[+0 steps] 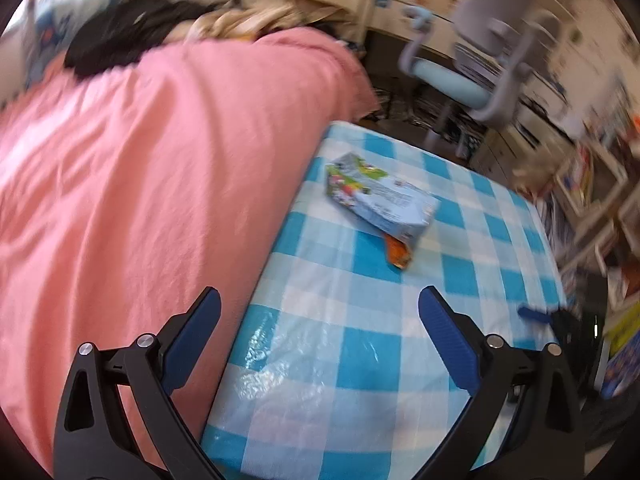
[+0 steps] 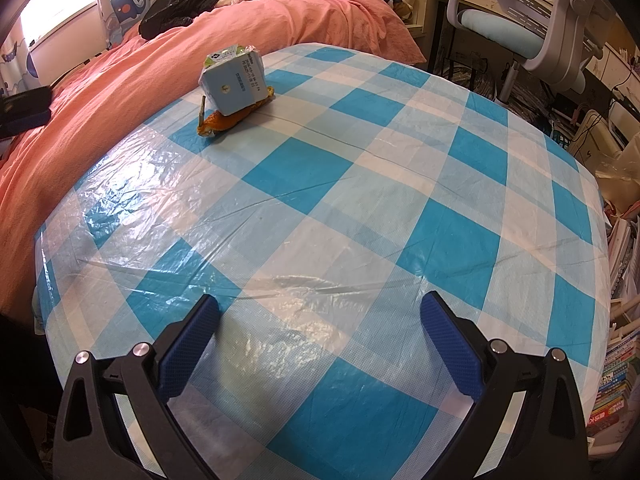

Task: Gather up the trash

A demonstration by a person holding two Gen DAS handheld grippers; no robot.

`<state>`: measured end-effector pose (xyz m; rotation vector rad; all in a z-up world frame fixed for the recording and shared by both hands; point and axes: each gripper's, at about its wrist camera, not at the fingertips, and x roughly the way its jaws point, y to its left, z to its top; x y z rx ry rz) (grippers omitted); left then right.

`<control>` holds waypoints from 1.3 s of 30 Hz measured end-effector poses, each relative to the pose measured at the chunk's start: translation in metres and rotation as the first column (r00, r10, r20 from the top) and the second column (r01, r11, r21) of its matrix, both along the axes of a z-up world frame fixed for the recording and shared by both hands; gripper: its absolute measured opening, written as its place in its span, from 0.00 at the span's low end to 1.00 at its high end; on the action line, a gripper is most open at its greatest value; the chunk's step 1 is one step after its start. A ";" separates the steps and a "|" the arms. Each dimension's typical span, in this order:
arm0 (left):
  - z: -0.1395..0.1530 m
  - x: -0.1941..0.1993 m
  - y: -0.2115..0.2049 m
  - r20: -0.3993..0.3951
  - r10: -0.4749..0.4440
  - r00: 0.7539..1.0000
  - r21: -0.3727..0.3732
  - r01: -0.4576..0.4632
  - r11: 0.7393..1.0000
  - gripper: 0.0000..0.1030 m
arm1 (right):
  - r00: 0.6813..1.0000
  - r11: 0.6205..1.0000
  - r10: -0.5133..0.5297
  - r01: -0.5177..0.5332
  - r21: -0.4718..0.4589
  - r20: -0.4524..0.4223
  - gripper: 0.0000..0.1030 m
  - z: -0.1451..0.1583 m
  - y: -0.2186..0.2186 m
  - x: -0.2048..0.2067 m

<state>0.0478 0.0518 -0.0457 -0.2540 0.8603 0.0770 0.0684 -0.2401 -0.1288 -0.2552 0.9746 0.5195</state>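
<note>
Left claw [image 1: 319, 300]: I see it wide, empty.
Right claw [image 2: 320, 307]: wide, empty, over bench [image 2: 360, 184].
Carton [image 2: 232, 84]: lying on orange wrapper [image 2: 224, 122].

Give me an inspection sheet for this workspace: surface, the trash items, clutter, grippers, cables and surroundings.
Surface: blue and white checked plastic cloth, shiny and creased, mostly bare.
Job's things: light blue carton lying on an orange wrapper, near the cloth's far edge beside the pink blanket.
Clutter: nothing else seen on the cloth.
Grippers: left gripper open, holding nothing; right gripper open, holding nothing; both short of the trash.
Cables: a few wires by the desk at right; none on the cloth.
Surroundings: pink blanket with dark clothes piled on it, grey and blue chair, stacked books.
</note>
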 end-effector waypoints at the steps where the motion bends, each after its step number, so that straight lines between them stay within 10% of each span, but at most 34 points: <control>1: -0.004 0.006 0.005 0.000 0.022 1.000 -0.006 -0.022 1.000 0.93 | 1.000 1.000 0.000 0.000 0.000 0.000 0.93 0.000 0.000 0.000; 14: -0.013 0.032 -0.037 -0.046 -0.054 0.997 0.131 0.060 0.990 0.93 | 1.000 1.000 0.000 0.000 0.000 0.000 0.93 0.000 0.000 0.000; 39: 0.004 0.035 -0.016 -0.020 -0.025 1.000 0.062 0.026 0.998 0.93 | 0.999 0.999 -0.031 0.030 -0.039 -0.019 0.93 0.008 0.006 0.002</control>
